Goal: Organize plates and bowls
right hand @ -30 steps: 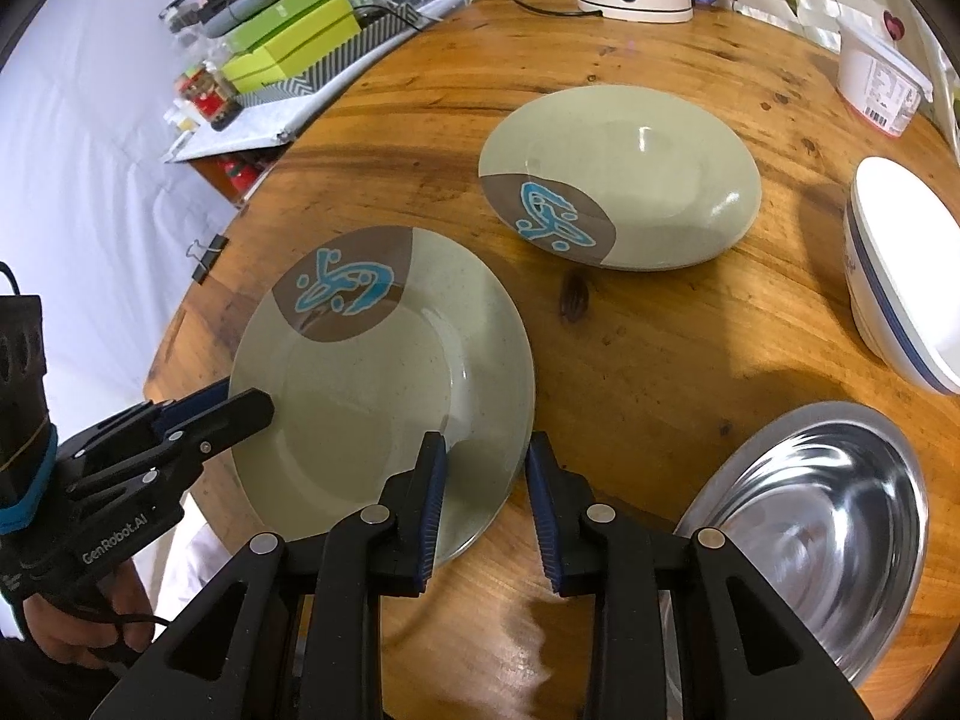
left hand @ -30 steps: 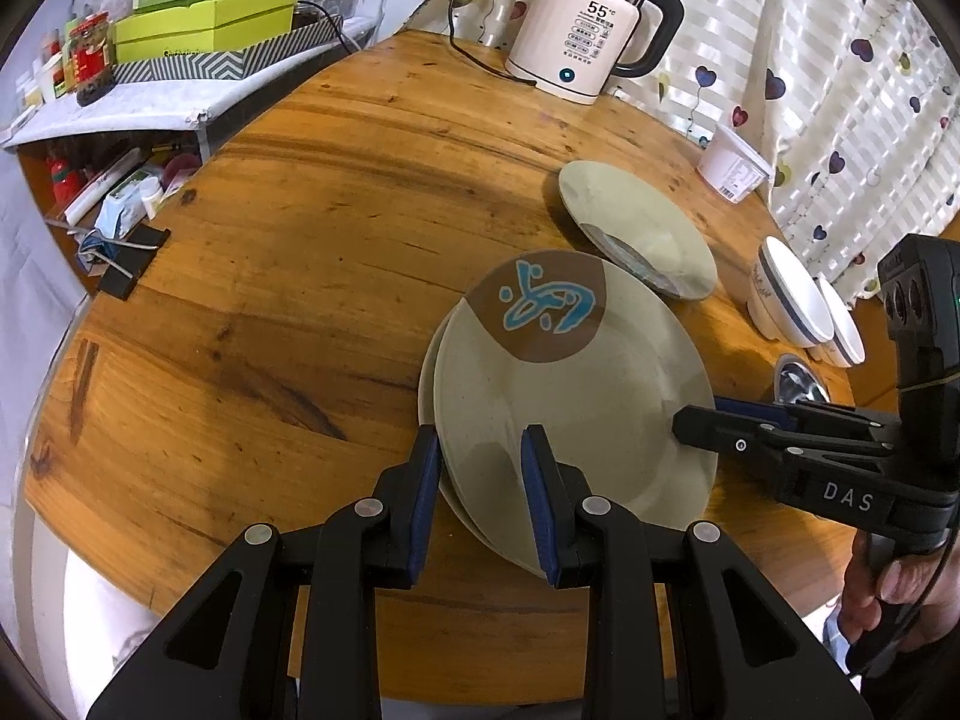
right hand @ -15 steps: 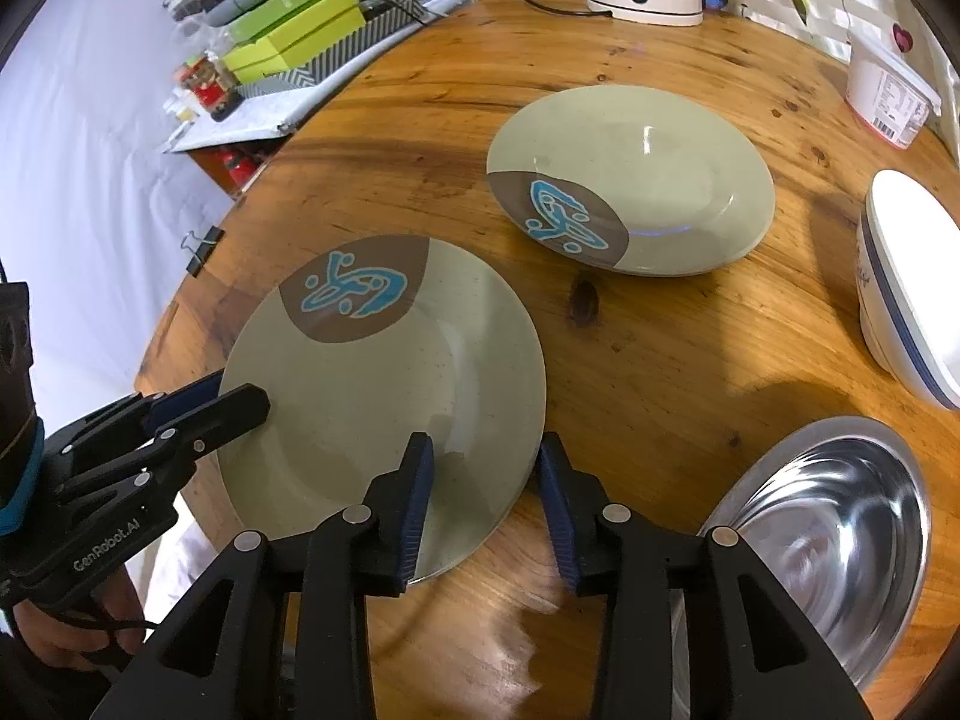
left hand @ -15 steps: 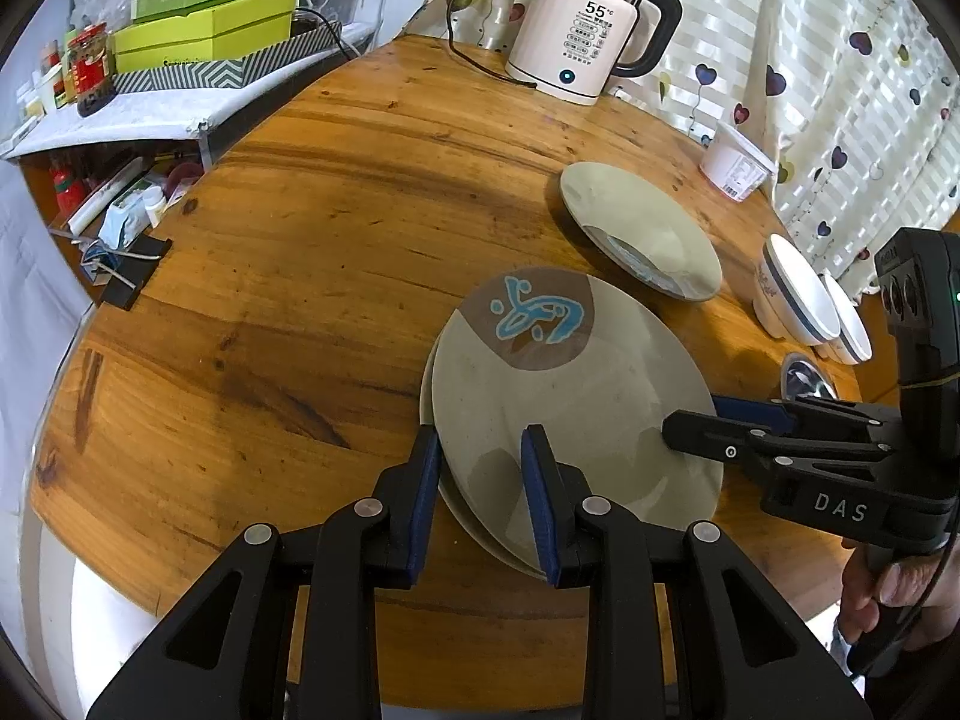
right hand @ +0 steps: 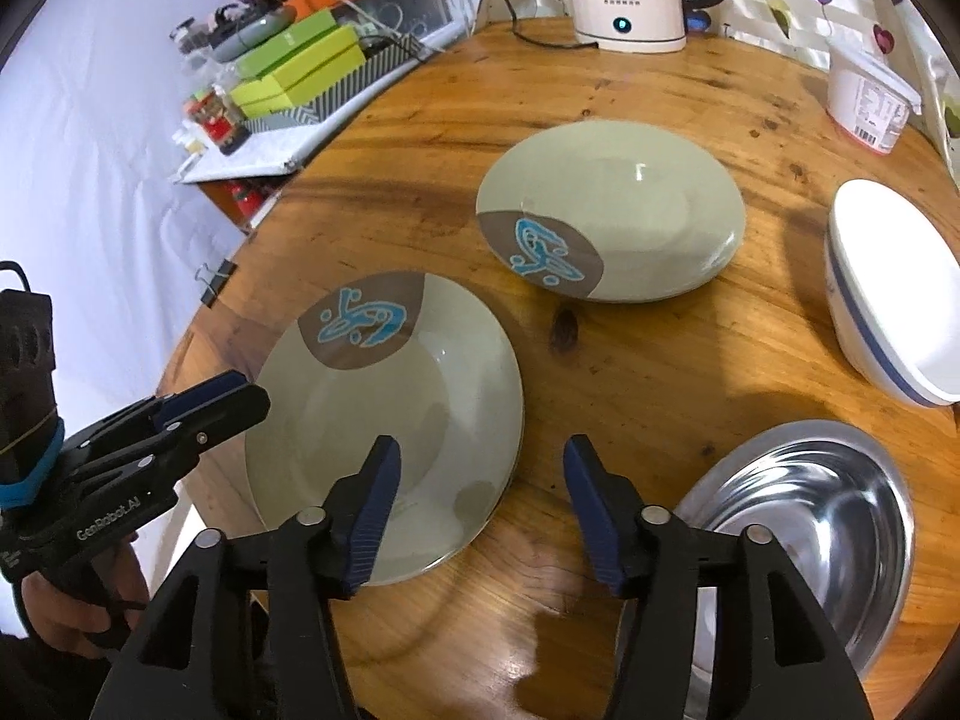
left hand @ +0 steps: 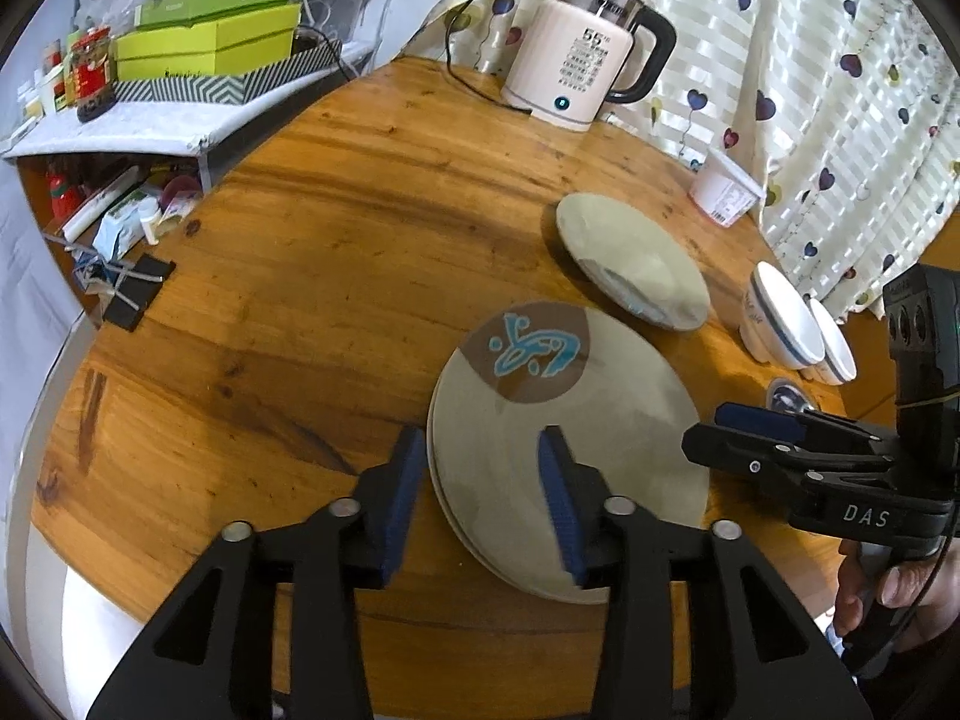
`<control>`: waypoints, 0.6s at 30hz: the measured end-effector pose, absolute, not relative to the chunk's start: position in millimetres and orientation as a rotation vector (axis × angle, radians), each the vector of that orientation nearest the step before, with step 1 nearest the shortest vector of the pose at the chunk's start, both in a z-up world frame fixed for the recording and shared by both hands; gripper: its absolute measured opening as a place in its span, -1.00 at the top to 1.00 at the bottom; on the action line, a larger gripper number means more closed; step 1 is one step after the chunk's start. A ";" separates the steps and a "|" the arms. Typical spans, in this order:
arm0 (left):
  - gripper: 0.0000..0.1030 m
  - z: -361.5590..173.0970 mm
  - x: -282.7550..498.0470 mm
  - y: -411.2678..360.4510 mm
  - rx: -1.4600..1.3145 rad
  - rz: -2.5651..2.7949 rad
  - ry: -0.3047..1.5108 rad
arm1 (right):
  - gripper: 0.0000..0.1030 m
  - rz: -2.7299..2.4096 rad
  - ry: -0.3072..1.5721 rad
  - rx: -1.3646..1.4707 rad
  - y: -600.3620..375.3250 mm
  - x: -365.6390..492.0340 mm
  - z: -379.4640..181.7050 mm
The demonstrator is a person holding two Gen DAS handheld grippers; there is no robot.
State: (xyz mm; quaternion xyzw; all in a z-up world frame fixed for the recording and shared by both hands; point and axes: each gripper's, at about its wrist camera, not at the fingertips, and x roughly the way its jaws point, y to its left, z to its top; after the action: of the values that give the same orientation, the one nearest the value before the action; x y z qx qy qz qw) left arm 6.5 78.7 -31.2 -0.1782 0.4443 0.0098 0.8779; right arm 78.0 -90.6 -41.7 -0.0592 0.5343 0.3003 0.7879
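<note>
A grey-green plate with a brown patch and blue motif point(left hand: 576, 420) lies stacked on another like it on the round wooden table point(left hand: 300, 276); it also shows in the right wrist view point(right hand: 390, 420). My left gripper point(left hand: 480, 486) is open, its fingers astride the stack's near-left rim. My right gripper point(right hand: 477, 507) is open, astride the stack's right rim. A third matching plate point(right hand: 618, 210) lies apart, further back. Two white bowls with a blue line point(left hand: 786, 324) and a steel bowl point(right hand: 804, 522) stand at the right.
A cream electric kettle point(left hand: 588, 72) with its cord stands at the table's far edge, a white tub point(right hand: 870, 102) beside the curtain. A shelf with green boxes point(left hand: 210, 48) flanks the table's left. A binder clip point(left hand: 132, 294) lies at the left rim.
Both grippers have opened and let go of the top plate, which now lies flat on the plate under it. Both have drawn back slightly.
</note>
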 end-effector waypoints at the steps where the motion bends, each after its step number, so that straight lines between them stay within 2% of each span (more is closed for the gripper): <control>1: 0.10 -29.4 6.0 78.6 -0.371 0.017 0.920 | -0.18 0.649 1.147 -0.120 -91.9 78.0 -40.2; 12: 0.03 -14.4 3.1 75.6 -0.350 0.014 0.884 | -0.46 0.683 1.055 -0.073 -108.0 62.8 -10.2; 18: 0.03 -7.6 3.6 70.6 -0.330 0.011 0.875 | -0.46 0.696 1.038 -0.058 -112.8 54.4 -0.8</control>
State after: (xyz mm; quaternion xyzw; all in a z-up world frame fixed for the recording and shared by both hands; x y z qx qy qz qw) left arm 3.6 70.6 -7.6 -0.1589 0.4217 0.0053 0.8927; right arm 54.4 -112.8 -0.8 -0.0272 0.4858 0.3256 0.8107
